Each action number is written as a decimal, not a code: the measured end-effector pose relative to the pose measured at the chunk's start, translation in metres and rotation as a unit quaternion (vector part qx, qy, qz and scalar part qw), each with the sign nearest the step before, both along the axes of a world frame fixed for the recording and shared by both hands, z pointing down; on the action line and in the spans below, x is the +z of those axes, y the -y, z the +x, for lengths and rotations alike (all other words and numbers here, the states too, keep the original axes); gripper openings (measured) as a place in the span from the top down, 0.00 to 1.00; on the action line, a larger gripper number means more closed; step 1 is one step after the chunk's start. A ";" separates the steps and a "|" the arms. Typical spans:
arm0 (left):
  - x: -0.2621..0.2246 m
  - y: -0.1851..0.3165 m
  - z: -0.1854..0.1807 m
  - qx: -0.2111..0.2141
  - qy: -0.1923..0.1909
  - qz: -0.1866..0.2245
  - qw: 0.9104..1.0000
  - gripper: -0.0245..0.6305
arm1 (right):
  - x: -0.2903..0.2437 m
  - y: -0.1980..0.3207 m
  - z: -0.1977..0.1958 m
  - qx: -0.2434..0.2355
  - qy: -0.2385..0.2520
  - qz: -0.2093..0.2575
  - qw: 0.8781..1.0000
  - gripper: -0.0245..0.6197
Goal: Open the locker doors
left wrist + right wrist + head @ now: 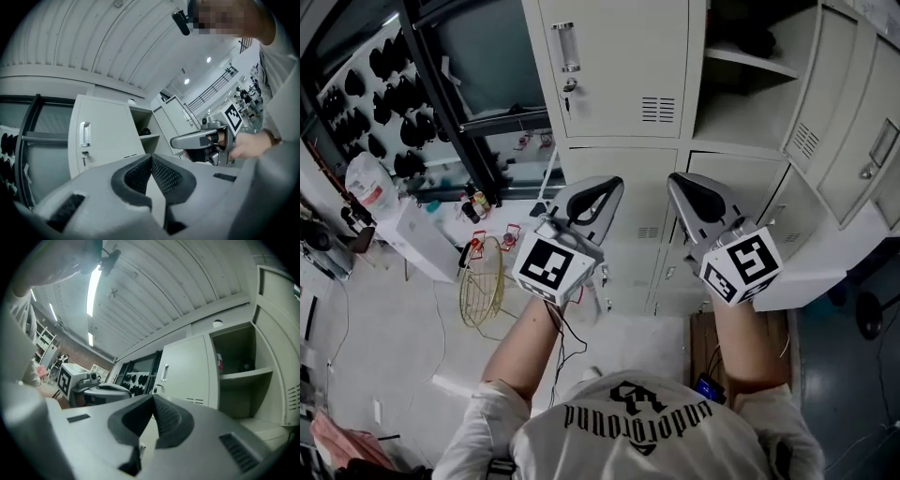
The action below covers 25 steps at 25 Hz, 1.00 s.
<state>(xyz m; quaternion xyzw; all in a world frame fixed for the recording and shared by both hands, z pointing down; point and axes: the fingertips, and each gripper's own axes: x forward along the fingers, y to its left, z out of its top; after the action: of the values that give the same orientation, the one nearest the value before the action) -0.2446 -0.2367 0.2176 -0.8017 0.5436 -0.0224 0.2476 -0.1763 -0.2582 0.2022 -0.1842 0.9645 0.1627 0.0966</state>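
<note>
Locker doors of cream metal (623, 155) stand in a bank straight ahead of both tongs, each a tall rectangle with its long axis upright. The shut upper door (619, 56) is ahead of the left tongs (605, 192) and faces them flat. Its chrome bar handle (568, 47) runs upright along the edge farthest from the right tongs (684, 187), with a small keyhole just under it. The open upper door (848, 122) is swung out beyond the right tongs, on the side away from the left tongs, with its inner face showing.

Between those two doors, ahead of the right tongs, is the open locker compartment (236, 366). A flat shelf (246, 375) crosses it and carries a dark object (246, 365) and a small red-and-white item (219, 361), both too small to identify.

Both tongs are held side by side, well short of the lockers, pointing at them. Each pair has its black ribbed pads (161, 173) pressed together with nothing between them.
</note>
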 end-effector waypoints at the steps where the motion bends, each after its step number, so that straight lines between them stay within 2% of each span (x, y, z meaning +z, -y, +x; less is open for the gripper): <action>1: -0.001 -0.004 -0.016 -0.001 0.000 0.001 1.000 0.95 | -0.001 -0.002 -0.016 0.001 0.000 0.000 1.000 0.96; 6: -0.002 -0.019 -0.087 -0.004 0.001 0.003 1.000 0.95 | -0.005 -0.010 -0.083 0.006 -0.004 0.001 1.000 0.95; 11: -0.004 -0.029 -0.141 -0.001 0.006 0.002 1.000 0.95 | -0.009 -0.011 -0.134 0.023 0.003 -0.004 1.000 0.90; 15: -0.004 -0.029 -0.169 0.005 0.012 0.005 1.000 0.95 | -0.019 -0.002 -0.159 0.045 0.010 0.004 0.999 0.81; 19: -0.009 -0.021 -0.190 0.002 0.002 0.009 1.000 0.95 | -0.033 0.017 -0.175 0.066 0.010 0.009 0.998 0.71; 25: -0.018 0.001 -0.197 0.006 0.010 0.018 1.000 0.95 | -0.052 0.056 -0.194 0.079 0.001 0.025 0.997 0.69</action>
<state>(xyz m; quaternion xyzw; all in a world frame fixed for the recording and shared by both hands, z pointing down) -0.4421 -0.2376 0.1993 -0.7997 0.5371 -0.0188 0.2676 -0.3708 -0.3139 0.1500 -0.2575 0.9426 0.1935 0.0885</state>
